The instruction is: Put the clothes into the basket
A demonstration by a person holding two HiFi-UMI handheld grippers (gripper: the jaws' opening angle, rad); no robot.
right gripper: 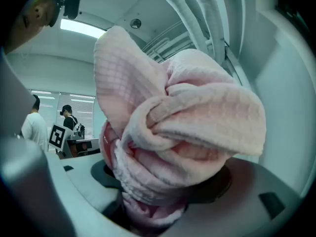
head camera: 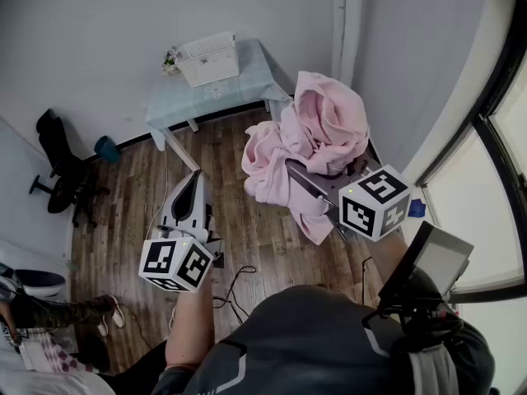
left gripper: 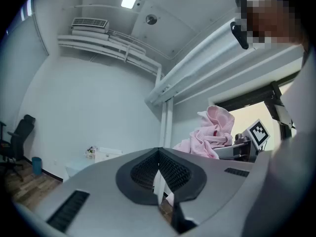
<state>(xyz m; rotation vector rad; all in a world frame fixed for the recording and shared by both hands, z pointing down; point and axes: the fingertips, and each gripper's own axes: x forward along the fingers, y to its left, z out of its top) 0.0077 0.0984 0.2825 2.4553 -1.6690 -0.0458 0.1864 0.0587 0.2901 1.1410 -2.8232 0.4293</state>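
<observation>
Nearest, the person's dark top (head camera: 329, 344) fills the head view's bottom edge. Wooden floor (head camera: 247, 220) lies open up to the table (head camera: 251, 81) by the wall. The pink garment (head camera: 325, 126) hangs well apart from the white basket (head camera: 212, 64) on that table. Only the right gripper view shows the right gripper (head camera: 313, 179) clenched on bunched cloth, which hides its pads. The left gripper (left gripper: 159, 154) is closed and empty.

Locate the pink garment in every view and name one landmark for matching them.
Head view: garment upper right of centre, bunched on the right gripper.
Left gripper view: garment right of centre, beyond the jaws.
Right gripper view: garment fills the centre, clamped between the jaws.
Landmark: white basket, seen in the head and left gripper views only.
</observation>
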